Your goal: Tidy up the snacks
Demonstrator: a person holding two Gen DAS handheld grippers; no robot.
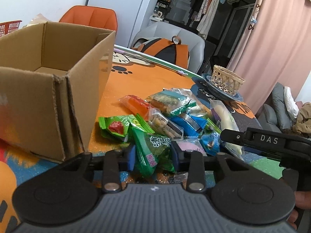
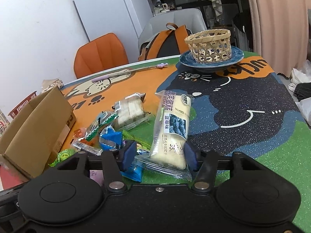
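A pile of wrapped snacks (image 1: 171,112) lies on the patterned table mat. My left gripper (image 1: 153,155) has its blue pads on both sides of a green snack packet (image 1: 153,149) at the pile's near edge. An open cardboard box (image 1: 48,81) stands just left of it. My right gripper (image 2: 158,155) has its pads around the near end of a long white blueberry cake packet (image 2: 172,128); that packet also shows in the left wrist view (image 1: 225,118). The right gripper's body (image 1: 272,141) enters the left view from the right.
A woven basket (image 2: 210,44) sits on a blue plate (image 2: 237,55) at the table's far right. Orange chair (image 2: 99,56) and a white chair with an orange backpack (image 2: 165,40) stand behind the table. A red basket (image 1: 9,27) is behind the box.
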